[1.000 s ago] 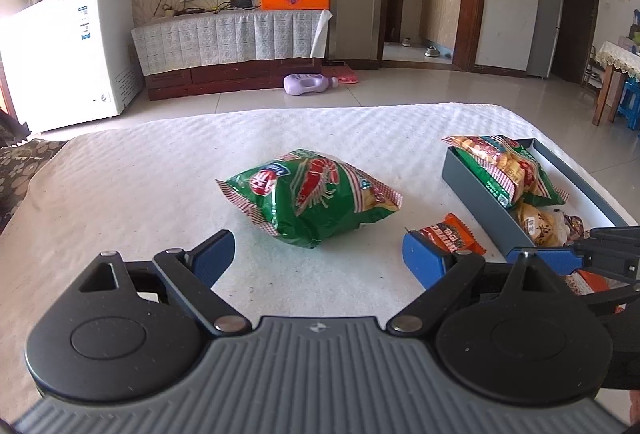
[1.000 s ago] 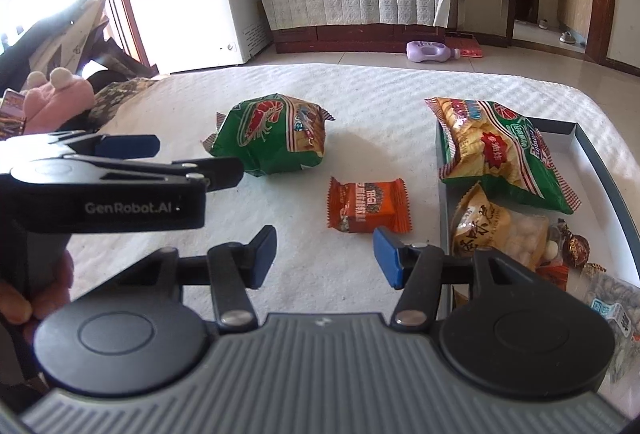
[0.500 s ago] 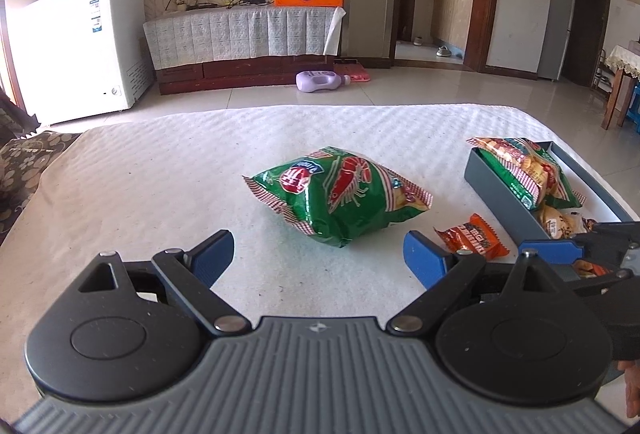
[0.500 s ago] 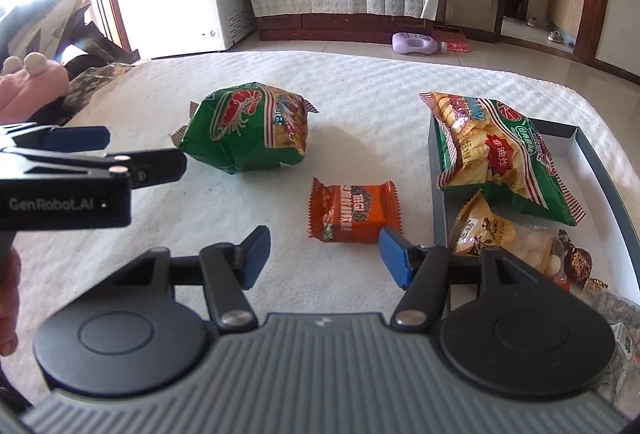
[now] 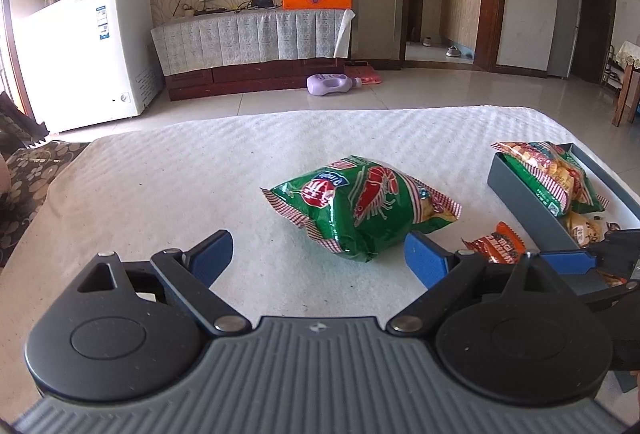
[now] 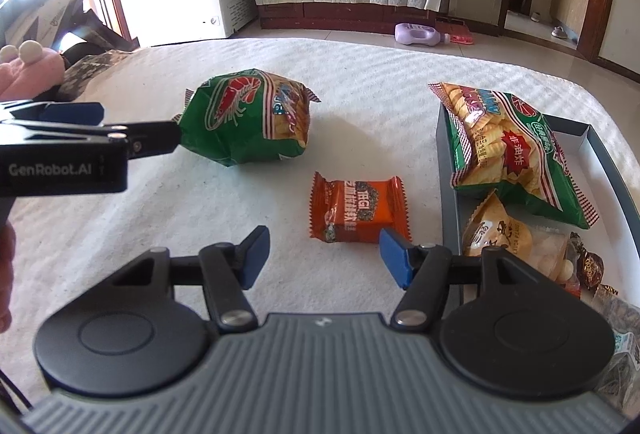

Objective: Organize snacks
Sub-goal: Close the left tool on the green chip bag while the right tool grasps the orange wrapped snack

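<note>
A green shrimp-chip bag [image 5: 360, 205] [image 6: 248, 117] lies mid-table on the white cloth. A small orange snack pack [image 6: 356, 207] [image 5: 494, 244] lies between it and the grey tray [image 6: 448, 193] [image 5: 516, 193]. My right gripper [image 6: 324, 254] is open with nothing between its fingers. The orange pack sits just ahead of its right fingertip. My left gripper [image 5: 318, 254] is open and empty, a short way in front of the green bag. The tray holds a green-and-yellow chip bag [image 6: 508, 149] and several small wrapped sweets.
The white-clothed table ends at the far edge [image 5: 320, 113] with tiled floor beyond. A purple bottle [image 5: 332, 83] lies on the floor. A patterned cushion [image 5: 36, 173] and a pink plush toy [image 6: 28, 69] border the left side.
The right gripper's jaws have spread a little wider and it has edged closer to the orange pack. The left gripper shifted sideways, so the green bag now sits further right in its view.
</note>
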